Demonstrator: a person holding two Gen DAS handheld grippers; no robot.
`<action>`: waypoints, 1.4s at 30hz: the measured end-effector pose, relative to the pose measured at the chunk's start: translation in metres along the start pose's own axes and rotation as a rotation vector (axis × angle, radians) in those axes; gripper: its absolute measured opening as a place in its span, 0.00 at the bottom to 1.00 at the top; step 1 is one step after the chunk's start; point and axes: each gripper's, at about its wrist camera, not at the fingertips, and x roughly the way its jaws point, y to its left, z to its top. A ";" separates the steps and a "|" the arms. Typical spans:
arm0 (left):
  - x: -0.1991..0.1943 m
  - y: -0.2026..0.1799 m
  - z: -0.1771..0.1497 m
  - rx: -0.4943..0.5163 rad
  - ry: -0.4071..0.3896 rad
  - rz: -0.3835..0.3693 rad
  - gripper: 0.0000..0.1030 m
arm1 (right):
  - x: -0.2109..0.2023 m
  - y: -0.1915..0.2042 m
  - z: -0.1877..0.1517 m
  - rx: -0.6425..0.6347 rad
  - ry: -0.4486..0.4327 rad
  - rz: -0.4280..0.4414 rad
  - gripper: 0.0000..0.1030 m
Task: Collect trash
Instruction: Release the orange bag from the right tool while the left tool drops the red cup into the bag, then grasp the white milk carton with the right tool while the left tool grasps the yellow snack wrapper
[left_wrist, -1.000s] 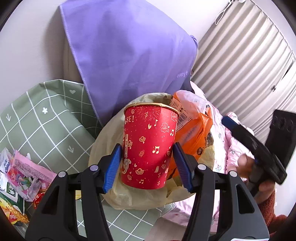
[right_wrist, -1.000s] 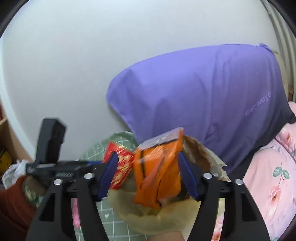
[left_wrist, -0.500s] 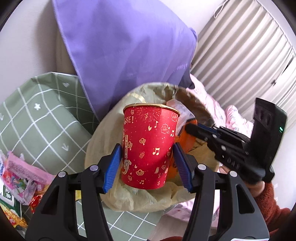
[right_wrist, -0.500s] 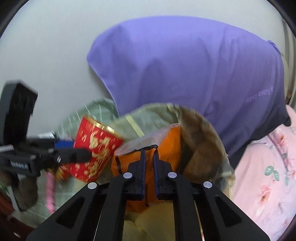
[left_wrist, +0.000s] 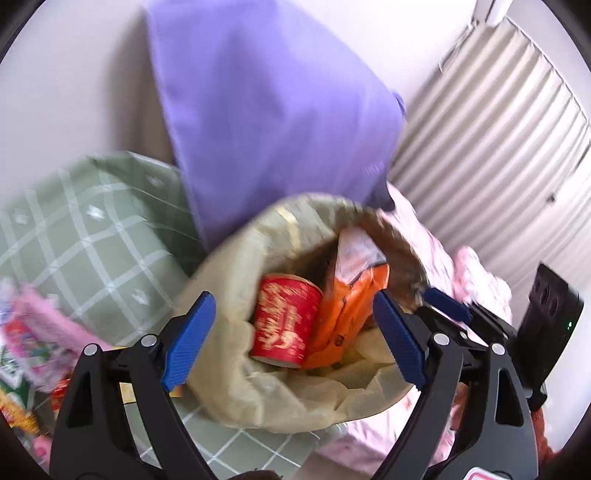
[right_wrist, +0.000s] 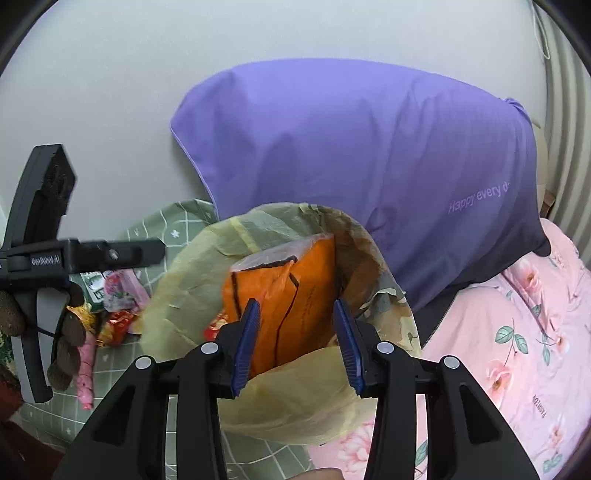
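Observation:
A yellow trash bag (left_wrist: 229, 258) (right_wrist: 184, 280) stands open on the bed. Inside it a red paper cup (left_wrist: 288, 325) lies tilted beside an orange snack packet (left_wrist: 351, 306). My left gripper (left_wrist: 291, 299) hangs over the bag's mouth, its jaws opening wide, and the cup sits loose below them. My right gripper (right_wrist: 295, 306) is at the bag's near rim with its jaws opening. The orange packet (right_wrist: 291, 280) stands between its pads inside the bag, and the pads do not press it. Only a sliver of the cup (right_wrist: 214, 326) shows there.
A purple pillow (left_wrist: 266, 110) (right_wrist: 369, 166) leans on the wall behind the bag. Several snack wrappers (left_wrist: 33, 332) (right_wrist: 118, 288) lie on a green checked cloth (left_wrist: 92, 240) to the left. Pink floral bedding (right_wrist: 517, 350) is to the right, and blinds (left_wrist: 498, 147) beyond.
My left gripper has opened and the red cup has dropped into the bag. My right gripper shut beside the orange packet, then reopened; the packet sits lower in the bag.

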 end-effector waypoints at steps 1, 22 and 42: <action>-0.012 0.002 -0.003 -0.003 -0.036 0.037 0.81 | -0.004 0.002 0.000 -0.005 -0.012 -0.003 0.39; -0.186 0.167 -0.142 -0.395 -0.216 0.581 0.81 | 0.011 0.121 -0.009 -0.230 -0.002 0.362 0.48; -0.169 0.319 -0.081 -0.463 -0.266 0.257 0.81 | 0.116 0.232 0.009 -0.271 0.181 0.238 0.48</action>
